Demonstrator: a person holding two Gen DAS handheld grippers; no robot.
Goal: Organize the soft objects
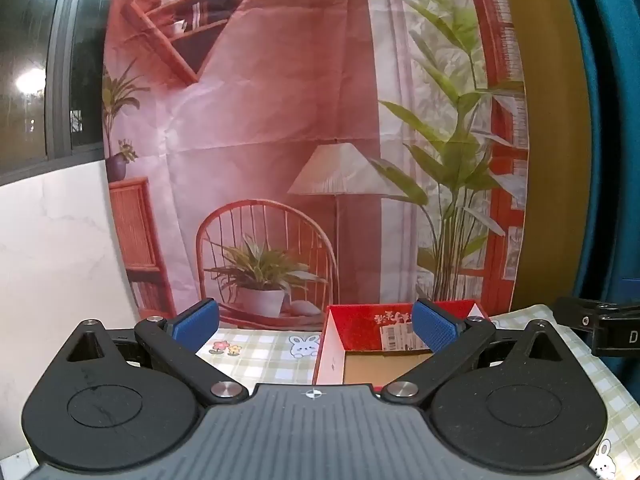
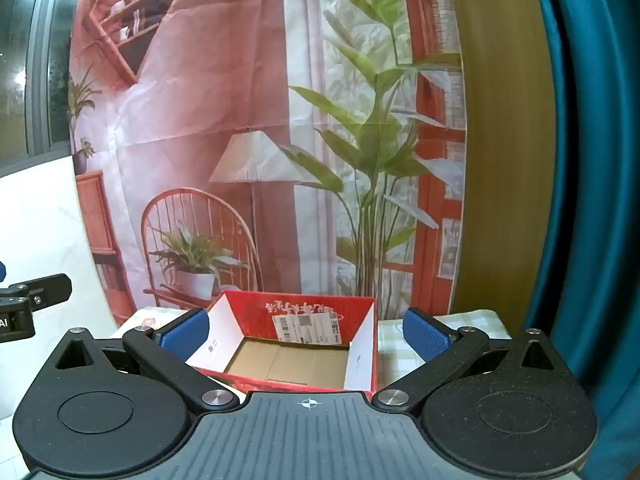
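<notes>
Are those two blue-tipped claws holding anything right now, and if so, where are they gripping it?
Nothing is held. The left gripper and right gripper both stand wide open, with only the empty red box beyond them.

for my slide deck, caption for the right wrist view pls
Right claw open above an empty red cardboard box on a checked tablecloth.

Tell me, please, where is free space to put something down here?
The red box shows only bare cardboard floor. Left of it, the checked tablecloth is free up to the backdrop. Right of the box a narrower strip is free. Both grippers are open, holding nothing.
</notes>
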